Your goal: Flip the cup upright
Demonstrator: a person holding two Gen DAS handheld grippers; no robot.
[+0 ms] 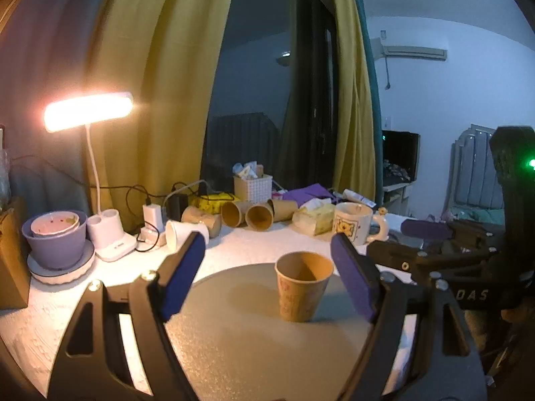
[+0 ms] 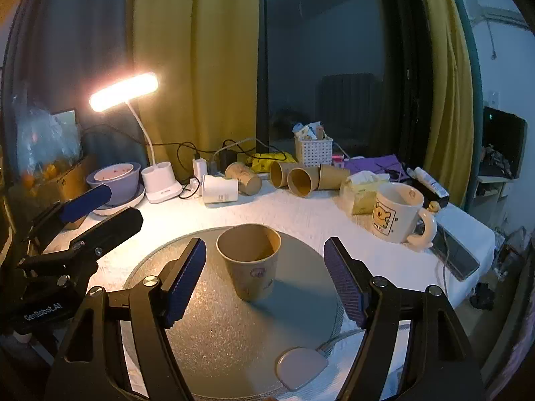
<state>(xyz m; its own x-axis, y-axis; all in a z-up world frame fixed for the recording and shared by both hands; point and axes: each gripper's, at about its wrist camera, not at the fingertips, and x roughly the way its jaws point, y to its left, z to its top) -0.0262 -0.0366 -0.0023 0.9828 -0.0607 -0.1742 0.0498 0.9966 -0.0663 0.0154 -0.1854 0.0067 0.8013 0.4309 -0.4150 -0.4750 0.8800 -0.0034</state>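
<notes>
- Since the cup (image 2: 249, 262) stands mouth-up near the middle of the round grey mat (image 2: 214, 334), I judge the flip done; nothing grips it or touches it.
- My right gripper (image 2: 264, 279) sits low over the mat's near edge, its fingers (image 2: 184, 279) spread wide apart, one on each side of the cup and clear of its wall. That width reads to me as a release or a ready stance, not a hold.
- My left gripper (image 1: 267, 275) is likewise spread, empty, with the cup (image 1: 303, 290) standing between and just beyond its blue pads; from this view the cup sits right of centre, nearer the right-hand pad.
- Both grippers point toward the window, roughly level with the surface (image 2: 301, 214), the left one showing at the left edge of the right view, tilted and held off the mat.
- Spare paper cups (image 2: 301, 180) lie on their sides along the back, beside a mug (image 2: 398, 212) and a lamp (image 2: 123, 92), well apart from the mat, so they should not interfere.
- A small grey tab (image 2: 301, 366) lies on the mat's near rim; I cannot tell what it is.
</notes>
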